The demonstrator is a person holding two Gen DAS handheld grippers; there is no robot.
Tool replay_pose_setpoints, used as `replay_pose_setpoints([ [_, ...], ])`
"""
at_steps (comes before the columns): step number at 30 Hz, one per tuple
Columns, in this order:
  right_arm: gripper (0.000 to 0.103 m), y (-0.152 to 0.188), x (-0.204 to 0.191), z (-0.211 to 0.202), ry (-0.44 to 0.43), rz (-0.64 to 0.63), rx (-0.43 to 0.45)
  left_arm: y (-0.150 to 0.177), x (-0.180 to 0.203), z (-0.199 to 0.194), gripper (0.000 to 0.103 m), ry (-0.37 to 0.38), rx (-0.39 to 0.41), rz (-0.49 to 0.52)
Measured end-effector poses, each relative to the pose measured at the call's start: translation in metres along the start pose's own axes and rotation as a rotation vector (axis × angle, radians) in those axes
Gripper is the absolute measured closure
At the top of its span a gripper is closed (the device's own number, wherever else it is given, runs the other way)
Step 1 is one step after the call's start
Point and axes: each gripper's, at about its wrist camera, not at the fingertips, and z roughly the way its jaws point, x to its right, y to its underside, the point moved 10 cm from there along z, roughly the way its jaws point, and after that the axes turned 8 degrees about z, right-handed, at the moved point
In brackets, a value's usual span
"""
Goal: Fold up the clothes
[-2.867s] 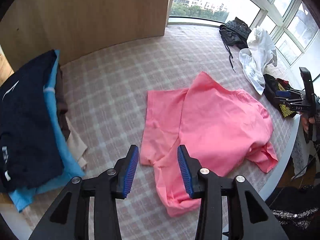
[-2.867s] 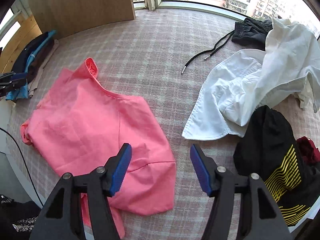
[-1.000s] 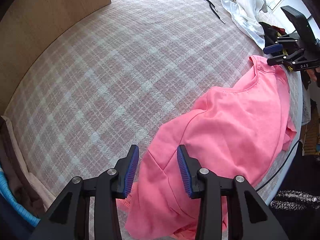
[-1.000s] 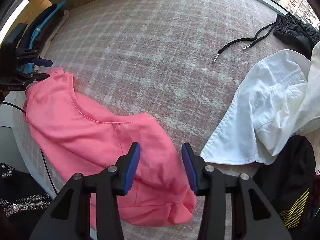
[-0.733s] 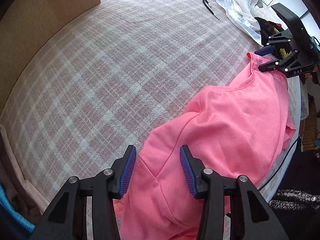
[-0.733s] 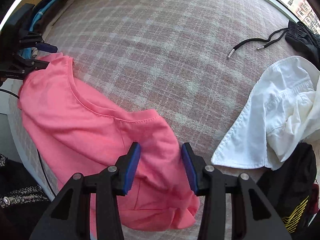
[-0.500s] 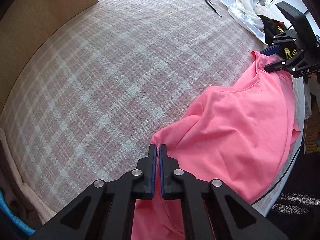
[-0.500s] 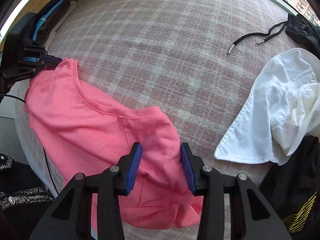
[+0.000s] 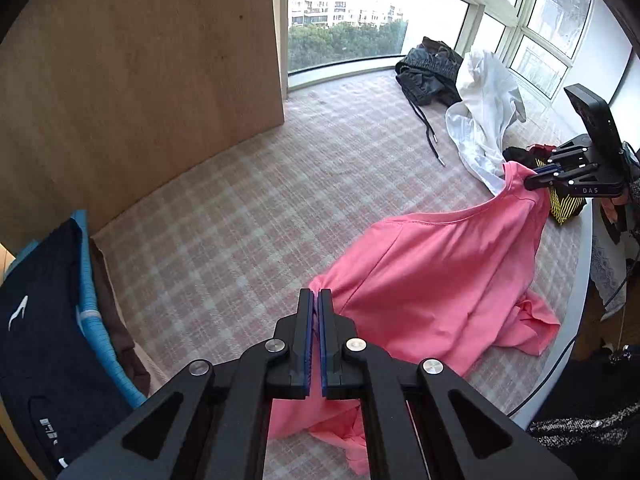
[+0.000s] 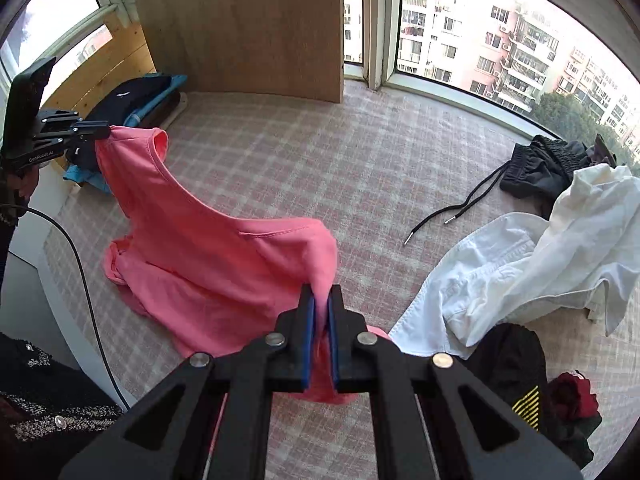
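A pink T-shirt (image 9: 440, 272) hangs stretched between my two grippers, its lower part still lying on the checked surface (image 9: 248, 208). My left gripper (image 9: 315, 294) is shut on one shoulder corner of it. In the right wrist view the same shirt (image 10: 208, 256) sags from my left gripper (image 10: 106, 130) at the far left to my right gripper (image 10: 321, 292). The right jaws are closing tight on the other shoulder, with the fabric pinched between the blue pads. My right gripper (image 9: 534, 172) also shows at the far right of the left wrist view, holding the collar side.
A folded stack topped by a navy garment (image 9: 40, 320) lies at the left by a wooden panel (image 9: 140, 60). A crumpled white shirt (image 10: 520, 264), black drawstring shorts (image 10: 548, 168) and a black garment with yellow stripes (image 10: 516, 372) lie at the right. The surface's rim (image 9: 560, 360) runs close by.
Both grippers shut on the pink shirt's shoulders and rose, lifting its upper part off the surface. The view tipped up, so windows and the wooden panel now show.
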Motion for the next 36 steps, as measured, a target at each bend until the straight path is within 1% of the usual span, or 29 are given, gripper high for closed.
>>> replay_pose_setpoints([
  [1, 0.098, -0.013, -0.006, -0.018, 0.019, -0.020, 0.049, -0.003, -0.009, -0.027, 0.101, -0.025, 0.041, -0.001],
  [3, 0.099, -0.046, -0.005, -0.047, 0.067, -0.050, 0.157, -0.024, -0.013, -0.064, 0.101, -0.077, 0.126, 0.007],
  [4, 0.099, -0.060, -0.008, -0.066, 0.070, -0.058, 0.200, -0.032, -0.015, -0.082, 0.101, -0.109, 0.162, 0.015],
  [6, 0.099, -0.082, -0.014, -0.094, 0.040, -0.061, 0.261, -0.045, -0.023, -0.114, 0.101, -0.146, 0.219, 0.020],
  [7, 0.099, -0.090, -0.019, -0.104, 0.007, -0.065, 0.265, -0.051, -0.026, -0.130, 0.101, -0.165, 0.247, 0.023],
  [8, 0.096, -0.088, -0.028, -0.102, -0.059, -0.074, 0.211, -0.057, -0.030, -0.146, 0.101, -0.183, 0.276, 0.026],
  [9, 0.088, -0.082, -0.034, -0.092, -0.085, -0.090, 0.166, -0.062, -0.032, -0.160, 0.101, -0.198, 0.299, 0.030],
  [10, 0.058, -0.071, -0.037, -0.077, -0.054, -0.115, 0.142, -0.061, -0.029, -0.163, 0.101, -0.198, 0.298, 0.034],
  [11, 0.033, -0.061, -0.040, -0.062, -0.023, -0.139, 0.118, -0.057, -0.023, -0.162, 0.101, -0.194, 0.288, 0.037],
  [13, 0.033, -0.037, -0.049, -0.025, 0.028, -0.228, 0.061, -0.039, -0.009, -0.156, 0.101, -0.186, 0.257, 0.050],
  [14, 0.033, -0.022, -0.055, -0.005, 0.032, -0.268, 0.021, -0.025, -0.003, -0.150, 0.101, -0.175, 0.236, 0.047],
  [16, 0.033, 0.003, -0.062, 0.037, 0.029, -0.321, -0.063, 0.009, 0.006, -0.137, 0.101, -0.152, 0.187, 0.017],
  [18, 0.033, 0.015, -0.066, 0.073, -0.003, -0.329, -0.137, 0.052, 0.007, -0.126, 0.101, -0.135, 0.123, -0.032],
  [19, 0.033, 0.015, -0.070, 0.086, -0.023, -0.330, -0.156, 0.072, 0.006, -0.119, 0.101, -0.134, 0.092, -0.060],
  [21, 0.033, 0.006, -0.076, 0.110, -0.039, -0.349, -0.167, 0.102, 0.000, -0.109, 0.101, -0.133, 0.051, -0.128],
  [24, 0.033, -0.017, -0.085, 0.144, -0.055, -0.370, -0.179, 0.145, -0.008, -0.094, 0.101, -0.132, -0.005, -0.228],
  [27, 0.033, -0.030, -0.095, 0.177, -0.074, -0.401, -0.219, 0.155, -0.016, -0.094, 0.101, -0.140, 0.008, -0.276],
  [30, 0.033, -0.028, -0.099, 0.207, -0.084, -0.436, -0.281, 0.158, -0.024, -0.090, 0.101, -0.146, 0.012, -0.311],
  [31, 0.039, -0.024, -0.098, 0.211, -0.097, -0.423, -0.310, 0.158, -0.027, -0.087, 0.101, -0.147, 0.009, -0.318],
  [32, 0.075, -0.020, -0.097, 0.215, -0.110, -0.411, -0.338, 0.158, -0.029, -0.084, 0.101, -0.148, 0.005, -0.325],
  [33, 0.102, -0.016, -0.097, 0.219, -0.123, -0.398, -0.366, 0.159, -0.032, -0.081, 0.101, -0.150, 0.000, -0.332],
  [34, 0.100, -0.013, -0.096, 0.219, -0.139, -0.383, -0.381, 0.160, -0.034, -0.078, 0.101, -0.157, -0.008, -0.336],
  [36, 0.100, -0.018, -0.096, 0.199, -0.175, -0.346, -0.342, 0.159, -0.040, -0.075, 0.101, -0.180, -0.020, -0.339],
])
